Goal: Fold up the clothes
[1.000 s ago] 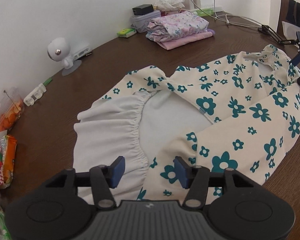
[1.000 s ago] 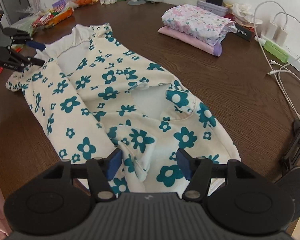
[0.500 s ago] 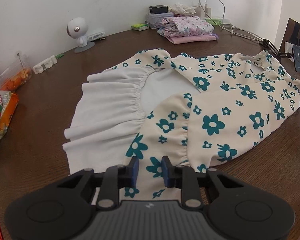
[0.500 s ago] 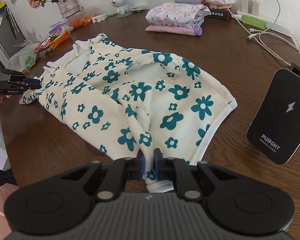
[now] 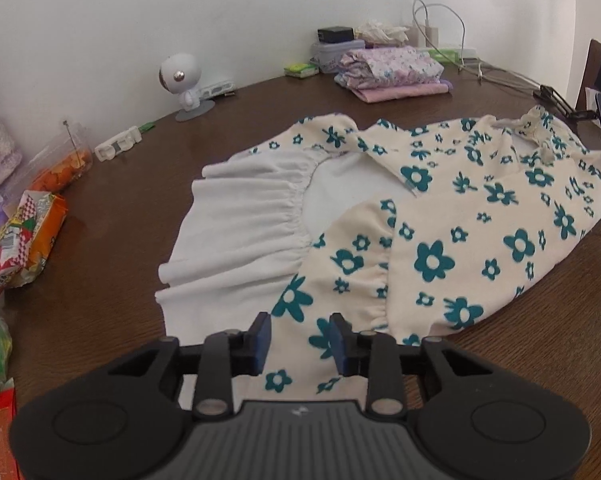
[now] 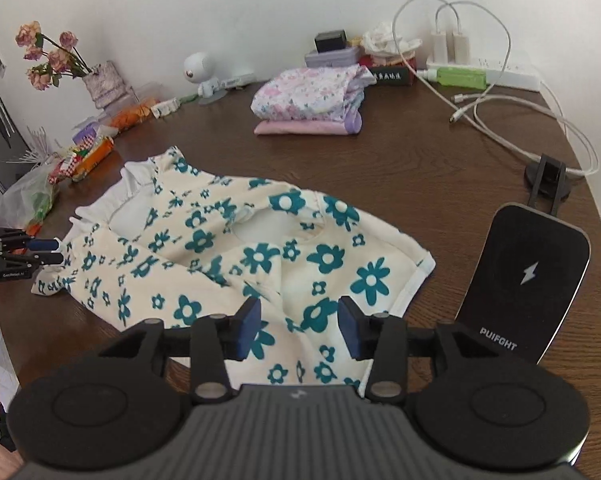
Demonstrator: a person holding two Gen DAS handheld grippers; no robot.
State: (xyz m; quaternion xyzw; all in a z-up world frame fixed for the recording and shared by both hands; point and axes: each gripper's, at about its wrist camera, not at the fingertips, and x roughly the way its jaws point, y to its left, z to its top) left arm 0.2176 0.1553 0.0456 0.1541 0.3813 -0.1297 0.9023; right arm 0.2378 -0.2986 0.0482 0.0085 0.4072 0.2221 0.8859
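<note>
Honestly, I judge this fold to be only partway through. My left gripper [image 5: 298, 338] hangs just over the near hem of the flowered dress [image 5: 432, 240], its jaws parted with printed cloth showing between them and nothing pinched. My right gripper [image 6: 298, 326] sits at the opposite end of the dress [image 6: 228, 248], jaws spread a little wider, also gripping nothing. The dress lies across the middle of the brown table [image 5: 112, 216]: one long side is turned over onto the body, so a flowered flap covers part of the white lining [image 5: 240, 232], but the lining and its gathered seam are plainly exposed on the far side. So I count one lengthwise fold as laid and the rest as undone; the other side wants turning in, then the length needs halving. A folded stack [image 6: 308, 100] of pink and lilac clothes rests near the wall, which I take for finished work. Close to my right gripper stands a black charger [image 6: 524, 280], near the dress edge.
</note>
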